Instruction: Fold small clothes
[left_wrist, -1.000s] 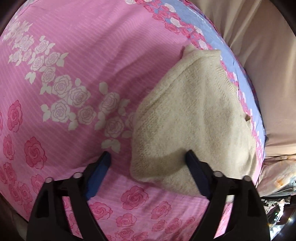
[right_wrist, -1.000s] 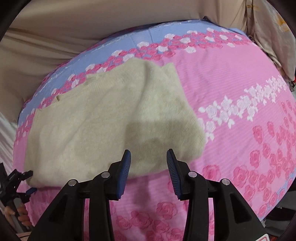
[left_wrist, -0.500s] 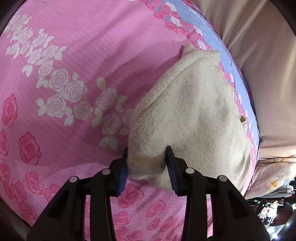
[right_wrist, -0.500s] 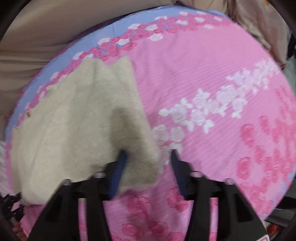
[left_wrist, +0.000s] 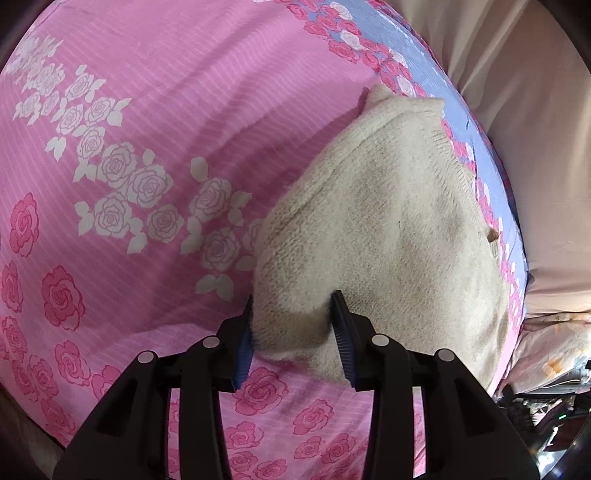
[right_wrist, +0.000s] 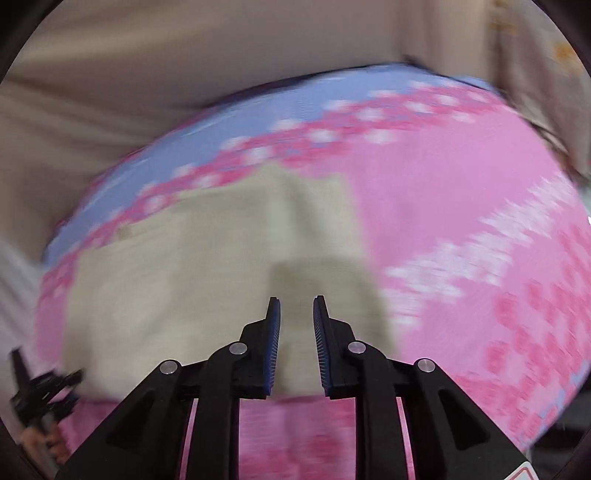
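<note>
Left wrist: jaws still clamped on the cream sweater (left_wrist: 388, 229) corner (right view newly blurred, jaws narrower, grip unclear).

Right wrist view: motion-blurred throughout; the roses on the pink bedsheet (right_wrist: 461, 206) smeared into blotches, no petal readable.
Cream sweater (right_wrist: 207, 280): its knit texture lost in the blur; its near hem hidden behind the right gripper (right_wrist: 296, 314), so whether the pads touched cloth could not be told.
Left gripper (right_wrist: 44, 391) seen from the right wrist: a dark smear at the sweater's left corner, cut by the lens rim.
Sweater corner (left_wrist: 291, 325) in the left wrist view: pinched part hidden between the blue pads (left_wrist: 343, 343).
Clutter (left_wrist: 532, 406) right of the sweater: dark, too small to name.
Beige cloth (left_wrist: 535, 147) beyond the sweater: cut off by the frame edge.
</note>
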